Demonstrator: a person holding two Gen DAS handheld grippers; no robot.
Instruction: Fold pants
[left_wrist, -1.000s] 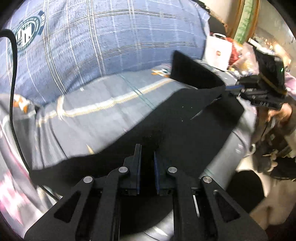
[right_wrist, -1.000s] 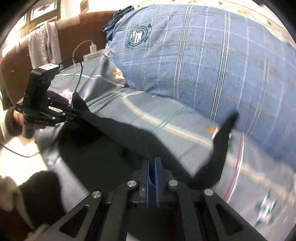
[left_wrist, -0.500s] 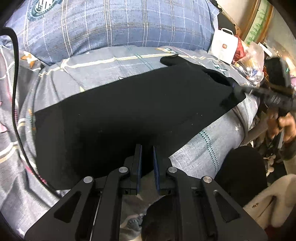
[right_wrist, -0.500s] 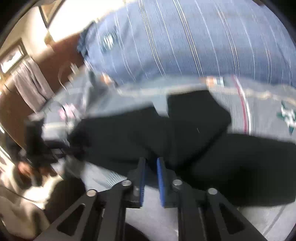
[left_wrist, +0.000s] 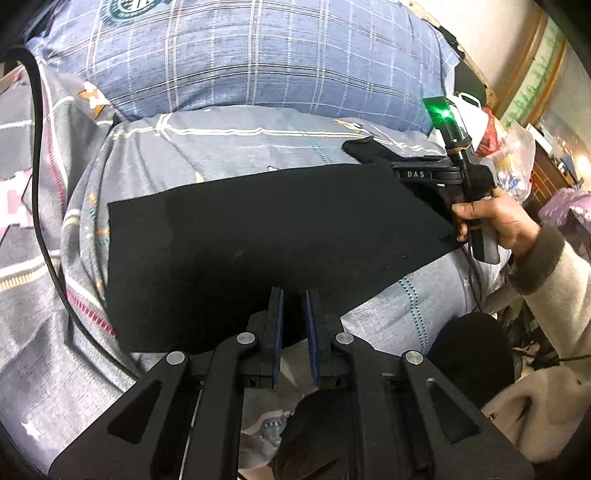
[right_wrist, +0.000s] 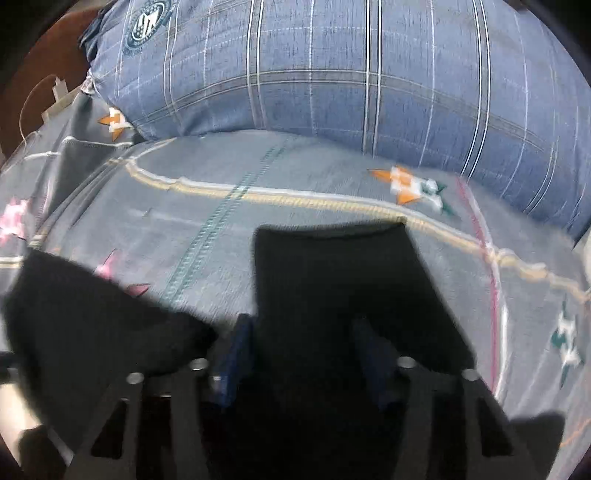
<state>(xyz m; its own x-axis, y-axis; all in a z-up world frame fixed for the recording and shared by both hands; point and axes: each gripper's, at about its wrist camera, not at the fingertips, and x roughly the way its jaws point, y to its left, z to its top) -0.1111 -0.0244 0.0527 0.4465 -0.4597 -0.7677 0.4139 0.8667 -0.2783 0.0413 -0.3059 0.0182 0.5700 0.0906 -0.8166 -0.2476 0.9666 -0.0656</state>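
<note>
Black pants lie spread flat across the grey patterned bedsheet. My left gripper is at their near edge with its jaws a narrow gap apart; whether cloth is pinched between them is not clear. My right gripper shows in the left wrist view at the pants' far right end, held by a hand. In the blurred right wrist view its jaws stand wide open around a black strip of the pants.
A big blue plaid pillow lies behind the pants, also in the right wrist view. A black cable runs down the left of the bed. Bags and clutter stand at the right beyond the bed edge.
The pants were swung up in the air and now lie flat on the bed. My right gripper's jaws have opened wide. My left gripper's jaws look slightly further apart.
</note>
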